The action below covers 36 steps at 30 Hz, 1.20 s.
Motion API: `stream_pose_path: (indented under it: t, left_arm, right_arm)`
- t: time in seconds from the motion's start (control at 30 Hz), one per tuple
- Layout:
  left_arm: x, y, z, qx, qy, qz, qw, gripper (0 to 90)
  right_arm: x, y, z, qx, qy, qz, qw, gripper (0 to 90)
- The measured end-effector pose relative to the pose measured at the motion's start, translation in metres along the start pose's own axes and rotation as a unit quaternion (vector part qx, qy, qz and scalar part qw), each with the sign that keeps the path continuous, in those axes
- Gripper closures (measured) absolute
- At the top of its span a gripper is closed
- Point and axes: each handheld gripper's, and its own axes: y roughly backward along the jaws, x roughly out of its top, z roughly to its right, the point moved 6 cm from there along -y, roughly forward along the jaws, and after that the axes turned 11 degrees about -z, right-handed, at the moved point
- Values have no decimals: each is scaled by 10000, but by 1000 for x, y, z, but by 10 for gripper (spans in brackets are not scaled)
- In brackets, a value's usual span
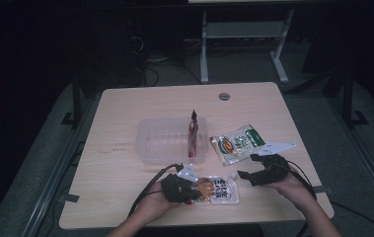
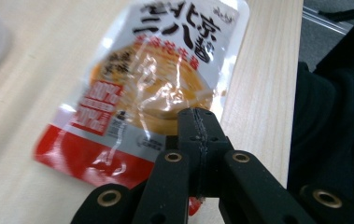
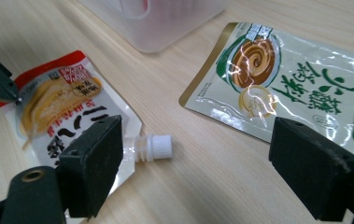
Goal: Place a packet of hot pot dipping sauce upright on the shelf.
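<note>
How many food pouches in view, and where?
3. An orange pouch lies at the near table edge, its end pinched in the left claw. A green pouch lies right of the clear tub. A red pouch stands inside the tub.

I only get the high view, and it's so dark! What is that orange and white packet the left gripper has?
Observer: In the left gripper view it is a sauce pouch with a red bottom band and big black characters; the left gripper is shut on its edge.
Operator: Does it have a lid?
Observer: Yes, the right gripper view shows a small white screw cap on a spout at its corner.
Operator: Is the right gripper grabbing anything?
Observer: No. The right gripper has its jaws wide open above bare table, with the cap between them and untouched.
Operator: And the green packet?
Observer: The green pouch shows a brown swirl of sauce in its picture.
</note>
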Motion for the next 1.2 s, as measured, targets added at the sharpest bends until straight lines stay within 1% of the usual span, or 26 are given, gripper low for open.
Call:
stream_pose_path:
  t: [0.07,0.13,0.17,0.23,0.27,0.3,0.37,0.4,0.43,0.47,0.5,0.53,0.57,0.67,0.73,0.77,0.8,0.83,0.87,0.9,0.93,1.0,1.03,1.07,1.1,1.2]
  left_arm:
    - [-1,6,-6,25,74,101,9999,898]
    - [-3,8,-12,89,85,84,9999,898]
    - [-3,9,-14,97,116,90,9998,898]
    - [-4,9,-17,136,176,104,9997,898]
    - [-5,9,-19,183,161,63,9997,897]
    - [-6,8,-20,169,198,73,9996,897]
    - [-7,6,-22,195,264,40,9995,897]
    - [-8,5,-24,204,266,8,9994,897]
    - [-9,3,-25,188,334,26,9993,897]
    - [-10,2,-26,196,324,-23,9993,897]
    - [-10,1,-27,187,349,-15,9992,897]
    - [-10,0,-28,199,352,-18,9992,897]
    - [-10,0,-29,207,339,-50,9992,897]
    - [-10,-3,-32,229,322,-101,9992,898]
    - [-10,-5,-31,234,381,-96,9990,898]
    - [-10,-6,-32,258,308,-171,9990,898]
    - [-10,-7,-31,283,319,-162,9990,898]
    - [-10,-7,-31,304,279,-203,9989,898]
    - [-9,-9,-30,332,308,-172,9988,898]
    - [-10,-9,-31,343,247,-225,9989,898]
    - [-9,-10,-30,347,279,-193,9988,899]
    - [-10,-10,-31,343,271,-248,9987,899]
    - [-9,-10,-30,344,315,-211,9987,899]
    - [-10,-10,-31,366,230,-288,9986,899]
    - [-10,-10,-31,376,224,-298,9986,899]
    - [-10,-10,-31,382,222,-301,9986,899]
  right_arm:
    - [-1,4,-4,18,-129,35,9999,171]
    - [-7,8,-11,123,-240,56,9996,170]
    - [-11,9,-15,173,-379,-22,9991,170]
    - [-19,10,-23,256,-459,-150,9985,170]
    - [-20,10,-24,263,-439,-153,9986,170]
    - [-23,9,-26,277,-391,-223,9986,170]
    - [-23,5,-29,345,-408,-319,9981,170]
    - [-24,2,-30,427,-450,-370,9974,170]
    - [-24,-2,-32,503,-449,-450,9967,170]
    - [-25,-6,-33,574,-448,-548,9958,170]
    - [-26,-8,-34,612,-425,-594,9954,170]
    - [-27,-11,-35,628,-344,-651,9953,170]
    - [-27,-12,-36,644,-377,-698,9948,170]
    - [-28,-12,-37,735,-369,-722,9940,180]
    - [-29,-13,-38,777,-354,-774,9933,192]
    - [-30,-15,-38,801,-301,-787,9932,195]
    - [-30,-16,-39,838,-284,-831,9926,201]
    - [-31,-16,-40,866,-308,-898,9917,204]
    - [-31,-18,-41,897,-289,-898,9915,209]
    - [-31,-18,-42,929,-287,-947,9907,216]
    - [-32,-19,-43,945,-273,-980,9903,227]
    - [-34,-21,-44,991,-229,-1051,9893,240]
    - [-35,-22,-44,1002,-211,-1088,9888,249]
    - [-35,-23,-44,1027,-219,-1099,9884,258]
    - [-36,-23,-45,1080,-238,-1156,9871,272]
    - [-36,-24,-45,1132,-187,-1146,9868,288]
